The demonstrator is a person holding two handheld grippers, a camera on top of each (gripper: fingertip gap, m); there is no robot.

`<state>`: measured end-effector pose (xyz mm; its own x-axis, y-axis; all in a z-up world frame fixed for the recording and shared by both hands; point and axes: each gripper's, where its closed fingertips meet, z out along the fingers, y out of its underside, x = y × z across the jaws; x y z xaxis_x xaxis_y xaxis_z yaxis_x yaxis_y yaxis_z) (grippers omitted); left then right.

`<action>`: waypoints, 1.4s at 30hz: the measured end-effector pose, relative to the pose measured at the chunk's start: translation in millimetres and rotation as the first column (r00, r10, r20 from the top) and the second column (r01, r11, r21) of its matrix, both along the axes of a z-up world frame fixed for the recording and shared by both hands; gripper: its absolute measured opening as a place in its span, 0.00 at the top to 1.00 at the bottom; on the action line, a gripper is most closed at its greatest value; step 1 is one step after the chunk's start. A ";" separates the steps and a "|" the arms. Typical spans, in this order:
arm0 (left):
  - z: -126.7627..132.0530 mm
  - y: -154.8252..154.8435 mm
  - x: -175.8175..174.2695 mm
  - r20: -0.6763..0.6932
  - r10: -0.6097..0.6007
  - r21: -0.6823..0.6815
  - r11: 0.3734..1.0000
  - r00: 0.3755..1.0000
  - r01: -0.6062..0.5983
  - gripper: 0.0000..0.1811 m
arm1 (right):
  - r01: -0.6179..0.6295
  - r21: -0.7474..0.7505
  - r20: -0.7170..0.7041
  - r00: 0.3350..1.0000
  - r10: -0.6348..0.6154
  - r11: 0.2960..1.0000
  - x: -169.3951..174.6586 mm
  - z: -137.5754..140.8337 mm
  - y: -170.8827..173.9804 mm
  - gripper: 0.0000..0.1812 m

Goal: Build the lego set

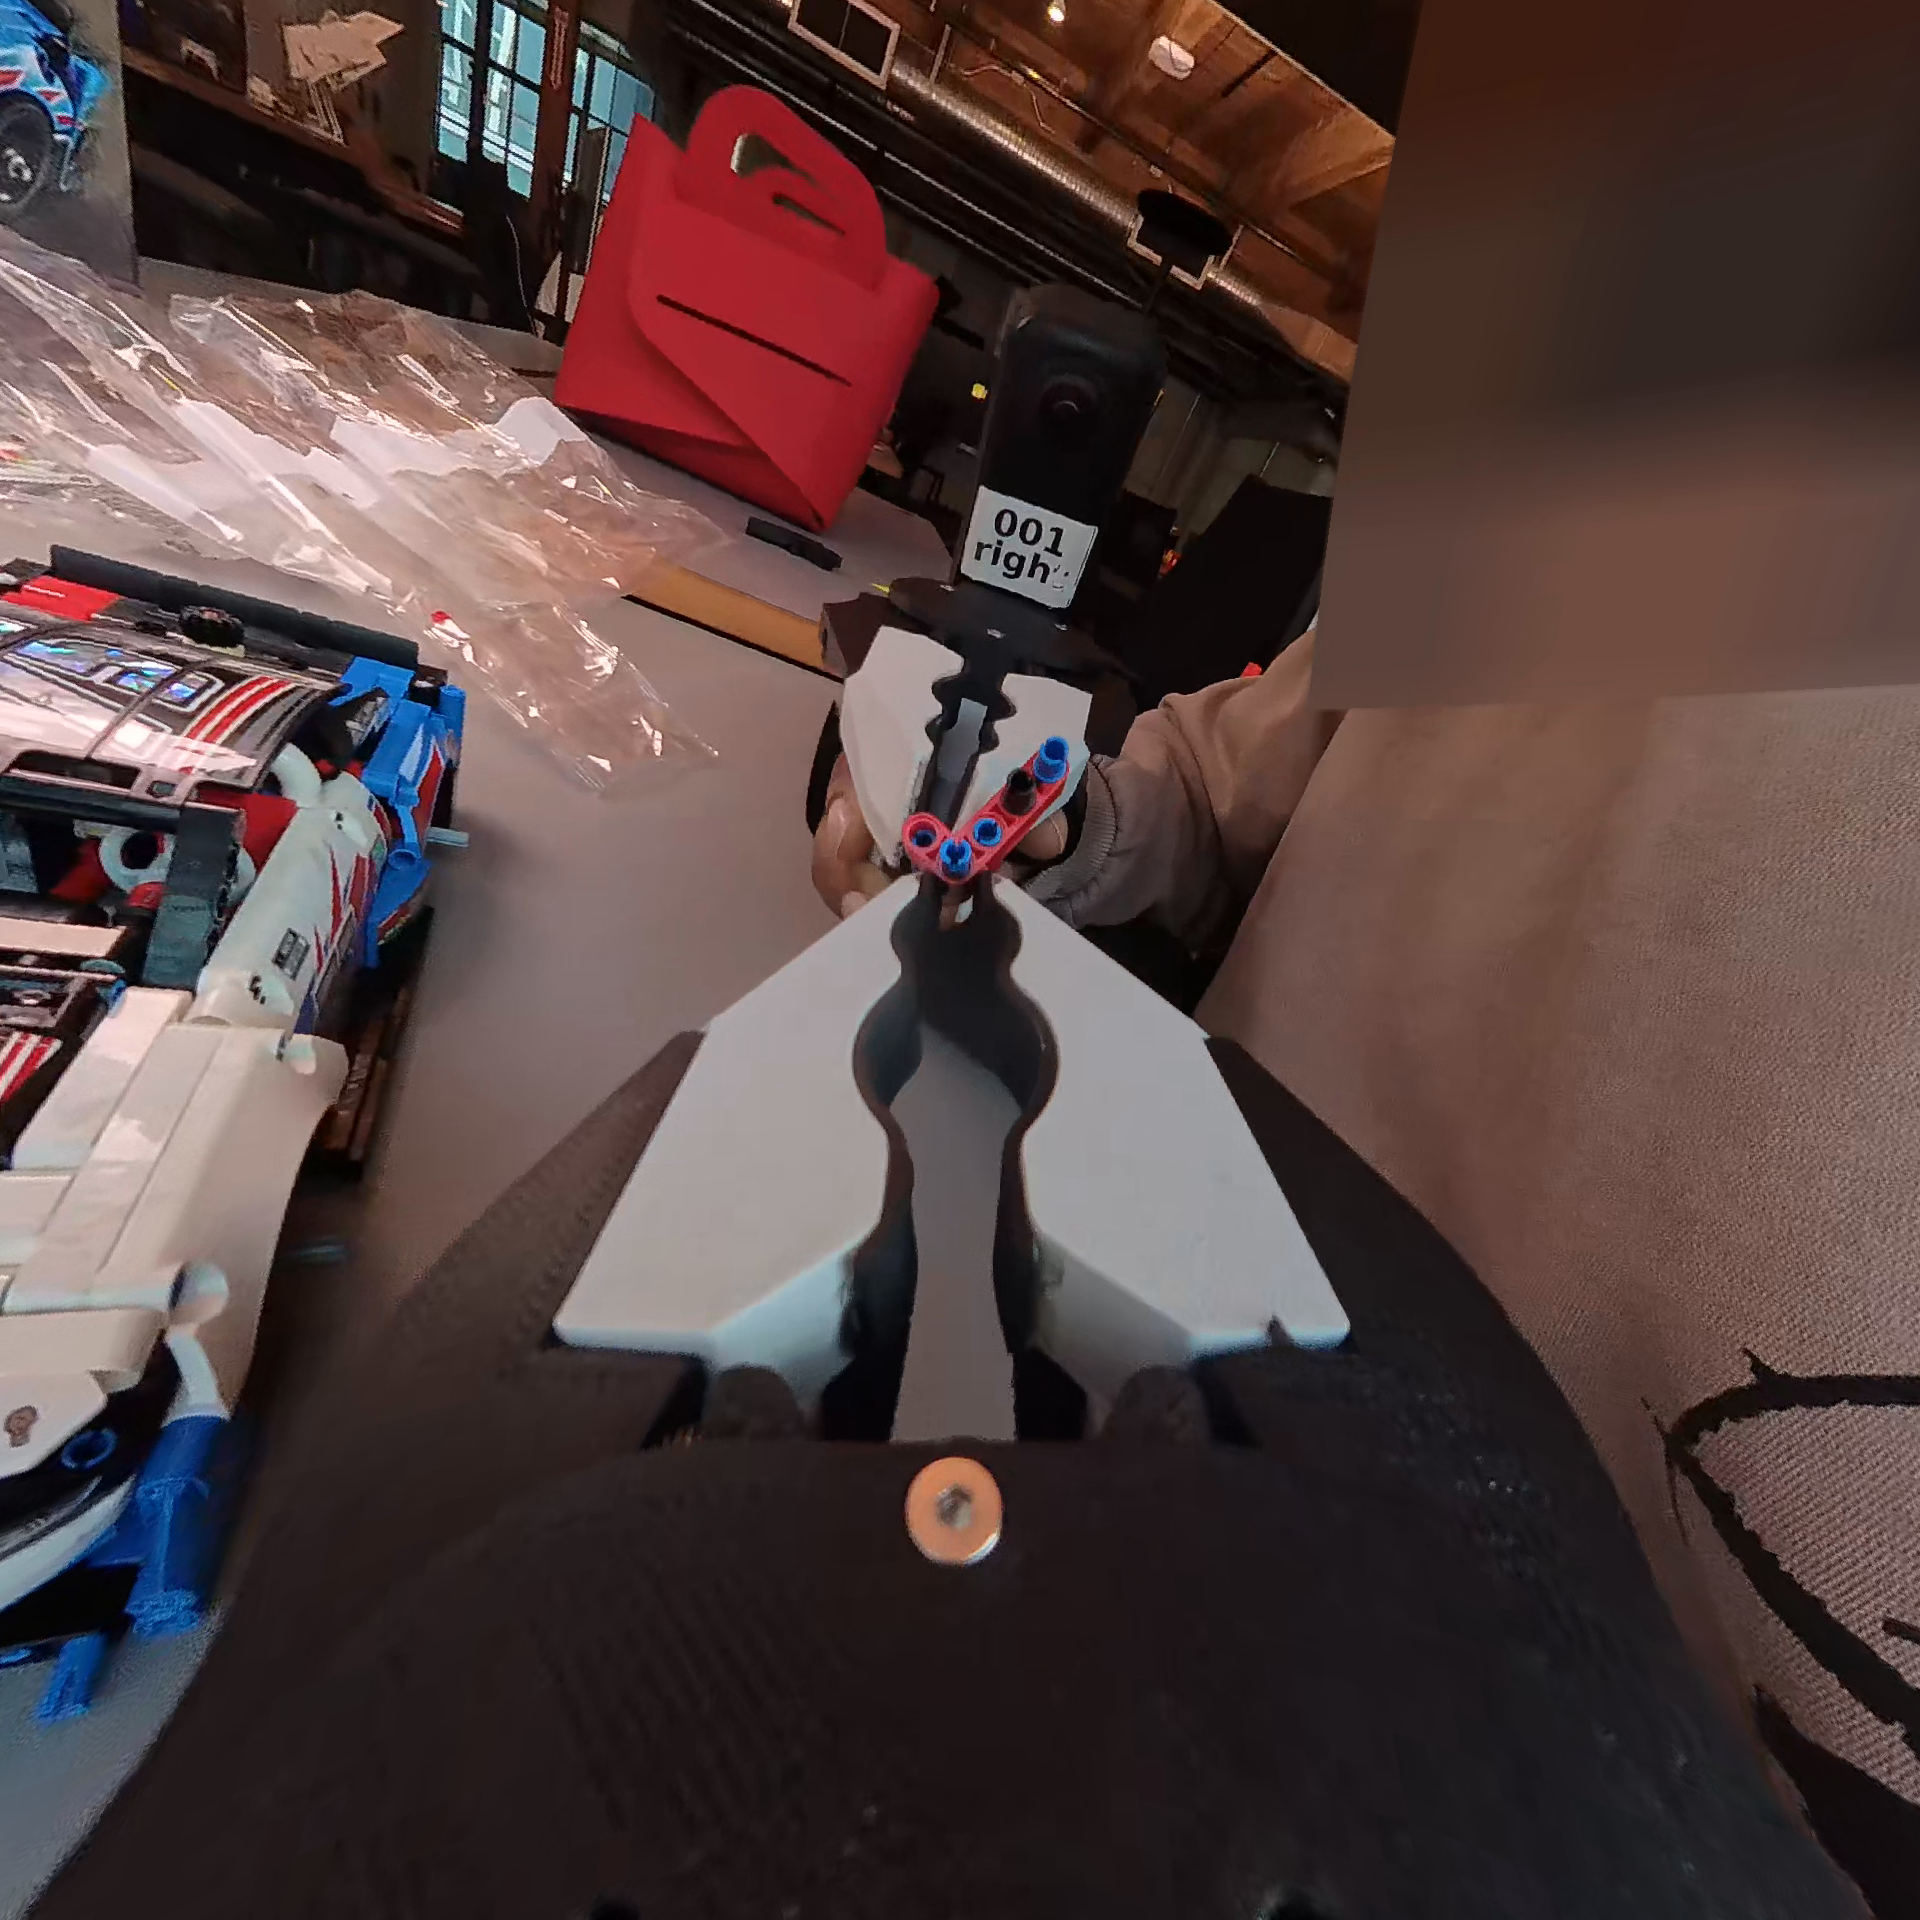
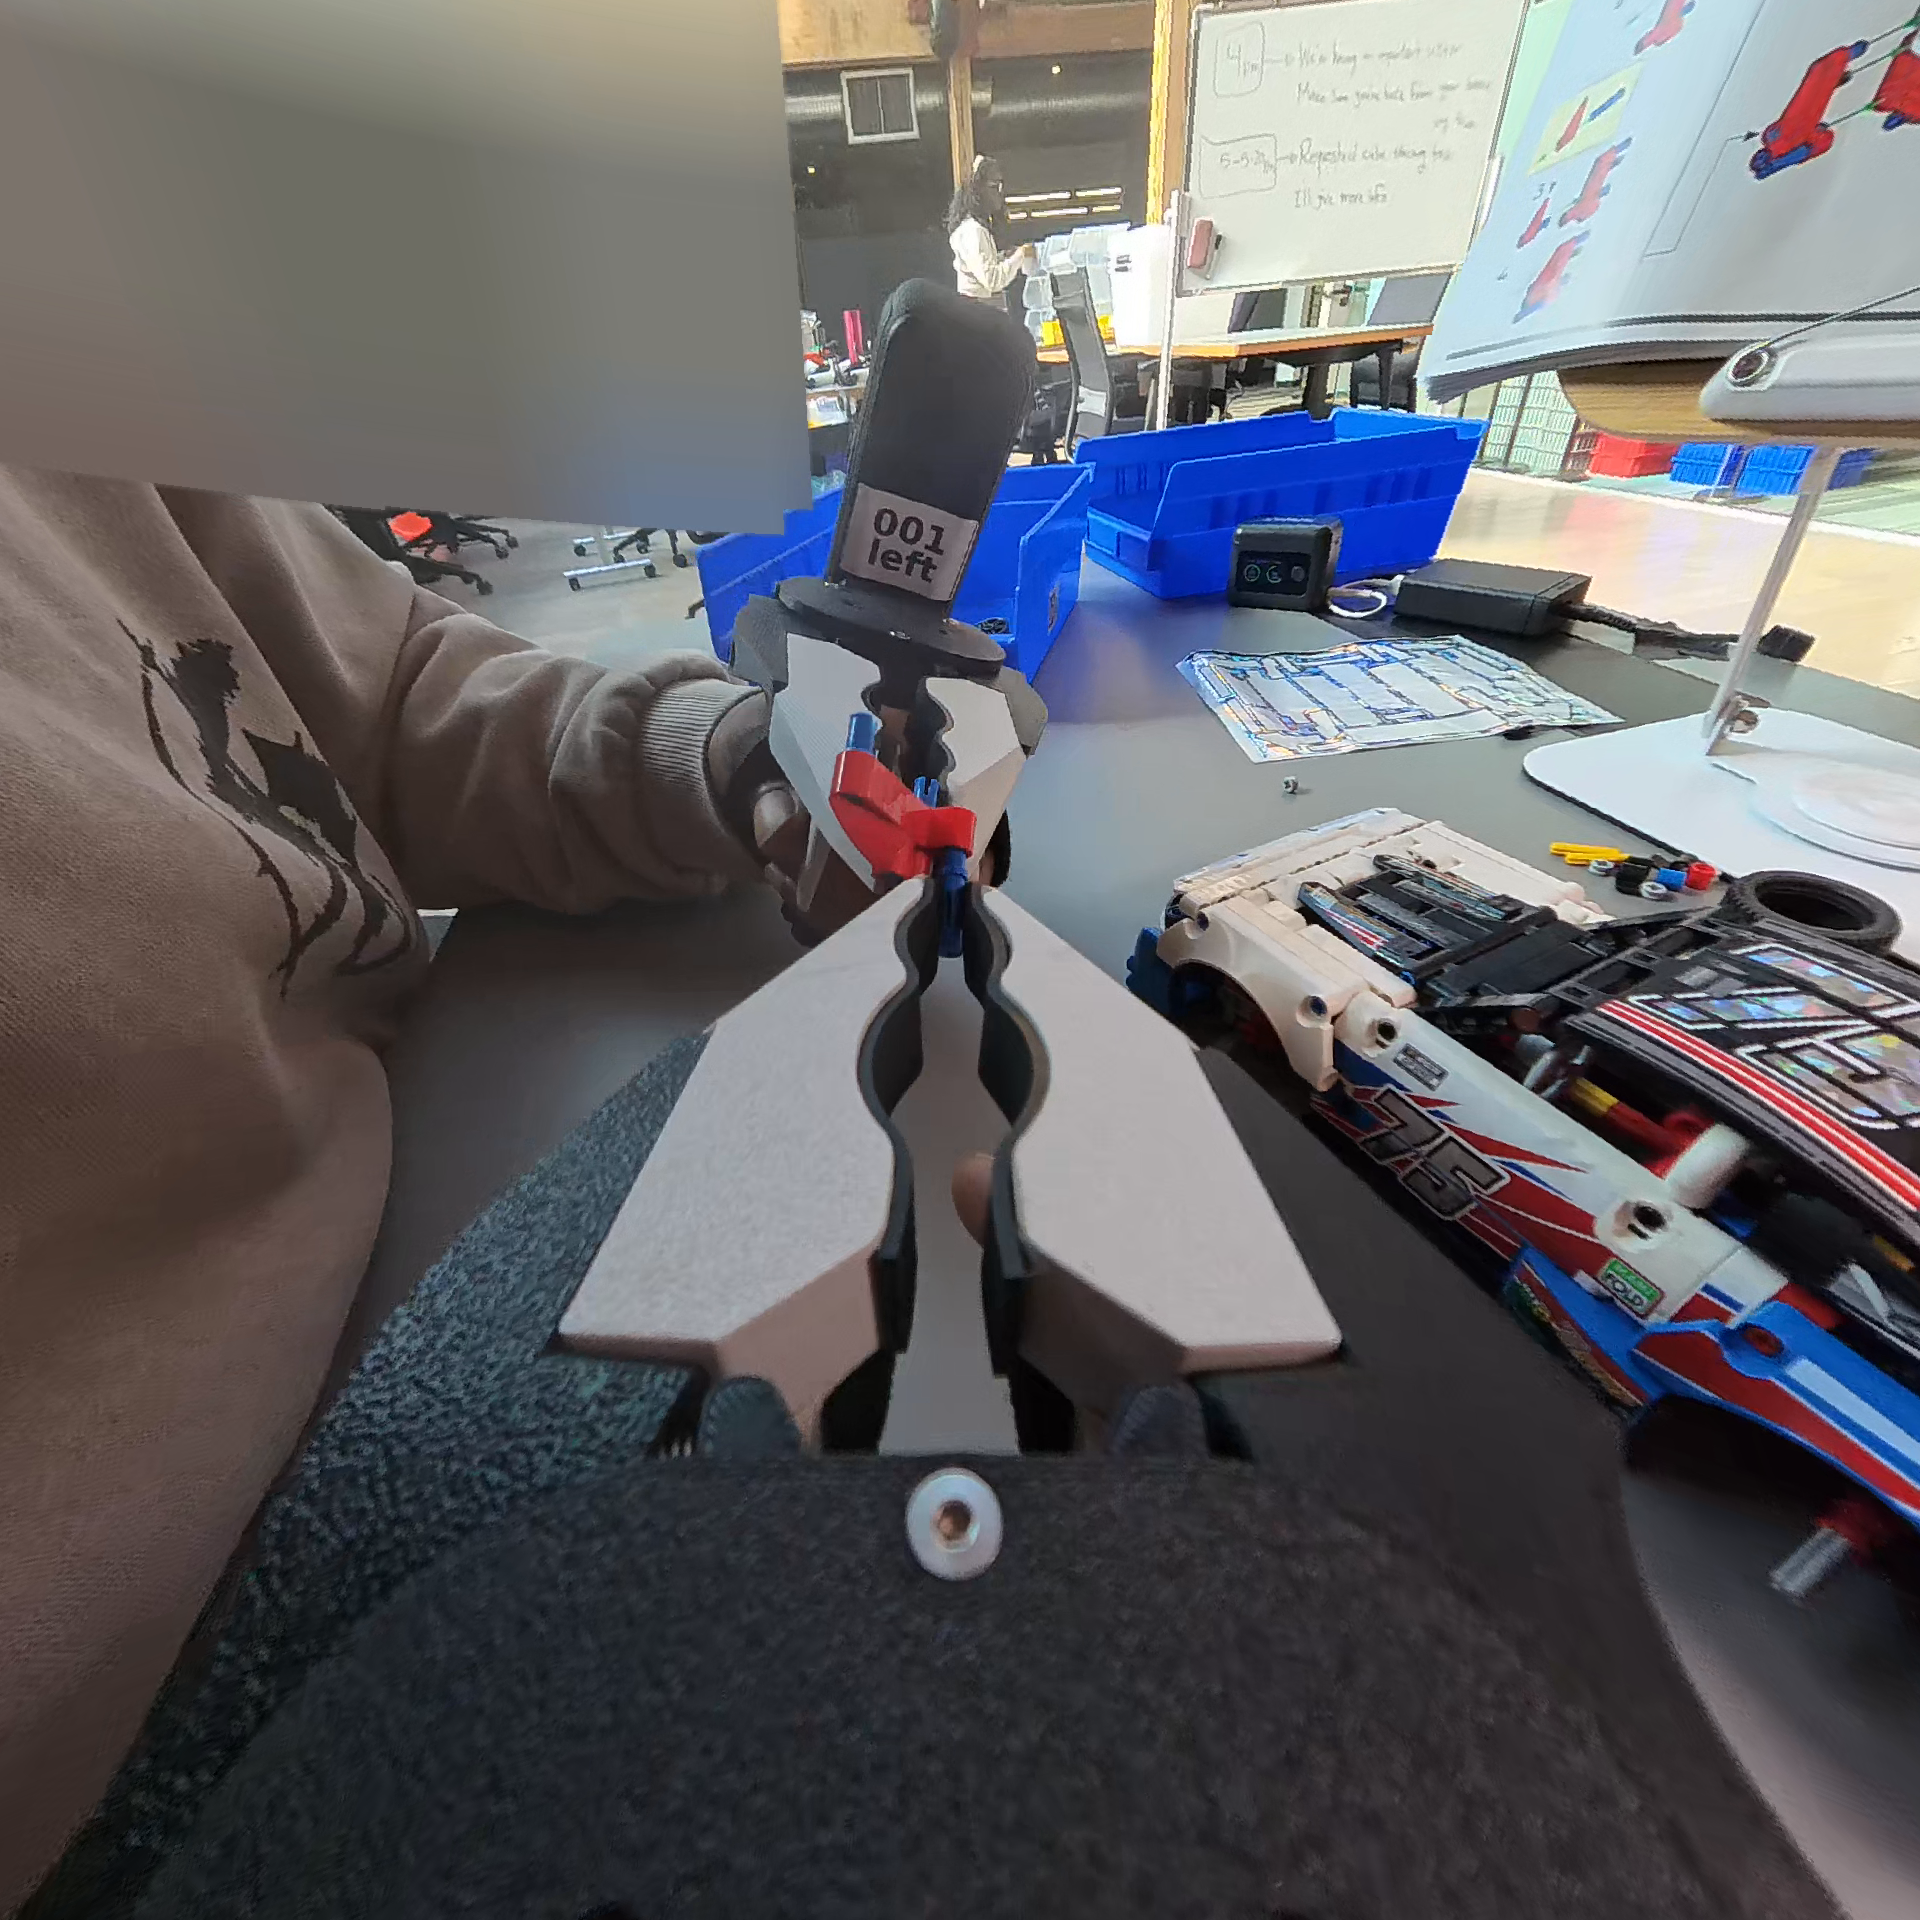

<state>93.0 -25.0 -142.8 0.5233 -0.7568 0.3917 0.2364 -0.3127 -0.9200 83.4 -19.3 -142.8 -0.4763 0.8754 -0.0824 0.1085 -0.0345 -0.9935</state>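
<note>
**Two grippers meet tip to tip over a red Lego piece**

Left wrist view: The left gripper [image 1: 954, 904] points away from the camera, its white fingers nearly together, with a narrow gap at the tips. Just past those tips sits a red beam [image 1: 982, 821], bent like an L and studded with blue pins. The tips touch its near corner; a firm grip cannot be confirmed here. Facing it from the far side is the right gripper [image 1: 961, 769], its jaws narrow, with the beam lying across its front. A hand [image 1: 847, 842] in a tan sleeve holds that gripper. On the grey table [image 1: 623, 935] to the left stands a white, blue and red Lego car [image 1: 197, 935]. Farther off lie clear plastic bags [image 1: 343, 468] and a red paper bag [image 1: 743, 322].

Right wrist view: The right gripper [image 2: 948, 914] has its jaws narrow, pinching a blue pin [image 2: 951, 899] that sticks out of the beam [image 2: 899, 816]. The left gripper [image 2: 914, 769] faces it, close behind the beam; whether it clamps the beam cannot be told. The car [image 2: 1558, 1070] lies to the right on the table [image 2: 1122, 790]. Far right, small loose parts [image 2: 1642, 868] sit by a tyre [image 2: 1813, 904]. Beyond are a sticker sheet [image 2: 1392, 691], blue bins [image 2: 1278, 499] and a manual [image 2: 1704, 177] on a stand.
</note>
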 end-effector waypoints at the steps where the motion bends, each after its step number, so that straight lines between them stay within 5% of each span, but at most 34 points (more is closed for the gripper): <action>1: -1.3 0.8 -0.4 -0.003 0.001 -0.009 1.000 1.000 -0.001 0.98 | 0.007 0.001 0.002 1.000 -0.007 1.000 -0.4 -1.0 1.6 1.00; 5: -5.7 12.0 -8.1 0.025 0.060 -0.060 0.996 0.998 -0.058 0.96 | 0.113 0.028 0.012 0.993 -0.113 0.993 -7.3 -3.6 19.7 0.99; 11: -4.9 27.0 -13.7 0.182 0.160 -0.172 0.977 0.970 -0.129 0.70 | 0.222 0.197 -0.021 0.975 -0.222 0.955 -11.6 -10.3 30.1 0.99; 16: -1.2 27.9 -5.6 0.236 0.129 -0.185 0.979 0.963 -0.085 0.83 | 0.246 0.279 -0.059 0.969 -0.239 0.928 -12.4 -10.6 26.4 0.99; 20: 4.9 20.0 -4.5 0.314 0.047 -0.186 0.982 0.948 0.013 0.83 | 0.193 0.271 -0.105 0.980 -0.170 0.943 -8.9 -4.2 17.2 0.98; 26: 10.1 -7.6 3.1 0.452 -0.199 -0.205 0.926 0.870 0.318 0.82 | -0.069 0.288 -0.123 0.986 0.109 0.955 9.8 -0.9 -10.5 0.84; 32: -3.9 -29.3 25.0 0.474 -0.385 -0.283 0.784 0.792 0.552 0.82 | -0.242 0.529 -0.027 0.953 0.301 0.814 25.5 -29.6 -35.1 0.77; 42: -19.3 -37.3 37.6 0.445 -0.424 -0.360 0.722 0.789 0.591 0.82 | -0.291 0.535 0.001 0.939 0.344 0.793 31.9 -36.3 -44.4 0.85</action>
<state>130.6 -62.3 -162.1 -0.1006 -0.5537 0.8266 0.1569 -0.8293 -0.5364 115.3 -63.8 -179.1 -0.7168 0.5724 0.3982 -0.0702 0.5089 -0.8579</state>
